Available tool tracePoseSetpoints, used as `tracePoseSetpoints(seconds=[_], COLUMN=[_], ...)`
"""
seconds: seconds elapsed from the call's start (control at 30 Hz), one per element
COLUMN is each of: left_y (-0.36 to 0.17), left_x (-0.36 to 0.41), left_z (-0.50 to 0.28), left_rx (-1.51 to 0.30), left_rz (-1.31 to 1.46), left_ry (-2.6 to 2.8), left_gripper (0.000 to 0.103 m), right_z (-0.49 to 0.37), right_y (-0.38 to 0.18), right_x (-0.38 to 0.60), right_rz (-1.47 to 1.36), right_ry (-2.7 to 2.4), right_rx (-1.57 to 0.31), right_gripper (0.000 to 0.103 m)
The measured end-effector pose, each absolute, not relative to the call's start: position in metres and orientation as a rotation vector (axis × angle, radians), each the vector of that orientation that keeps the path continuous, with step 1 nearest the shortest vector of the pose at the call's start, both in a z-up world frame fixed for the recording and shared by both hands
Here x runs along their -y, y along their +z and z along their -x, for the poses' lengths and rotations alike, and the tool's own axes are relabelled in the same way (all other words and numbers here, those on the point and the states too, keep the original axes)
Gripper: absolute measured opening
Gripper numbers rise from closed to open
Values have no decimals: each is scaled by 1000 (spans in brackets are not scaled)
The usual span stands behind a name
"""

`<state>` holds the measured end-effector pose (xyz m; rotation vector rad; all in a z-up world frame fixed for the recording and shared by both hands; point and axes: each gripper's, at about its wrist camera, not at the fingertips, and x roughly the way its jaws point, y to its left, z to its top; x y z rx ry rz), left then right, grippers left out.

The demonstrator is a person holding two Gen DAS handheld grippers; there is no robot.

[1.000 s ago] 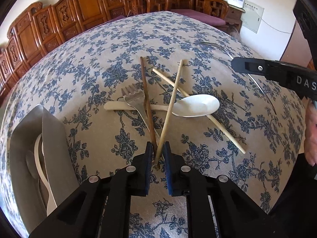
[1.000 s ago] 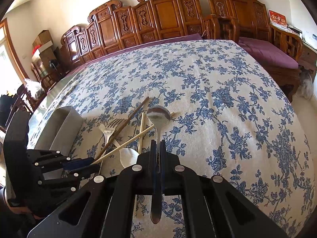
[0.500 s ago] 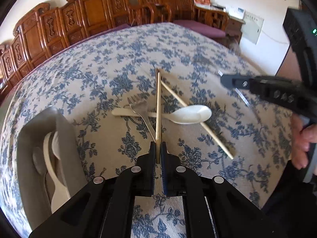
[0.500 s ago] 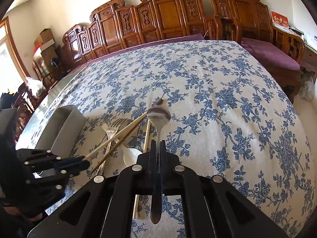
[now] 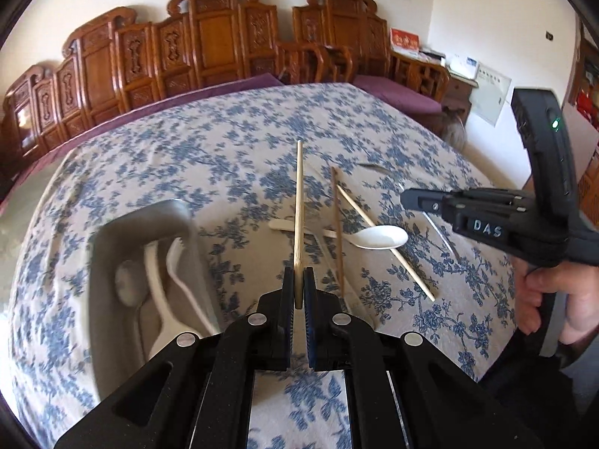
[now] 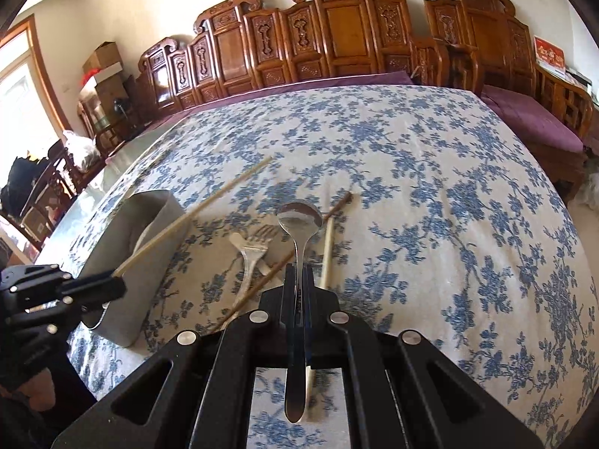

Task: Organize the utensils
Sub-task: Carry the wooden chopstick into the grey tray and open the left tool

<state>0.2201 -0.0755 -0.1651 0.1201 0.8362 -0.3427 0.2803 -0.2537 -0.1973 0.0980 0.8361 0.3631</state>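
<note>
Across the blue-flowered tablecloth [image 5: 224, 142], the grey metal tray [image 5: 112, 239] sits left; the left gripper [image 5: 298, 288], pinching a pale bamboo chopstick [image 5: 299, 205], has lifted it off the pile, and its long end could snag the tray's rim. Right gripper [image 6: 298, 284] clamps a steel spoon [image 6: 299, 220]

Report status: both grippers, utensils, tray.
Left gripper shut on chopstick, lifted. Right gripper shut on metal spoon. Tray has spoons; fork, white spoon, two chopsticks still on table.
</note>
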Motion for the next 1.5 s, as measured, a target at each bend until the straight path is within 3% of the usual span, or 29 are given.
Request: tracePoseSetpoints(seconds=[0.6, 1.5], left_y=[-145, -191], left_x=[-2, -44], left_z=[-189, -200], left_rx=[-799, -969], left_rz=[-68, -30], left_ry=[-186, -57], left_gripper=[4, 5], right_z=[-268, -263], right_y=[-194, -200], right_x=[200, 189], right_rz=[-26, 16], right_ry=[438, 450], right_rx=[-830, -847], right_gripper=[5, 5])
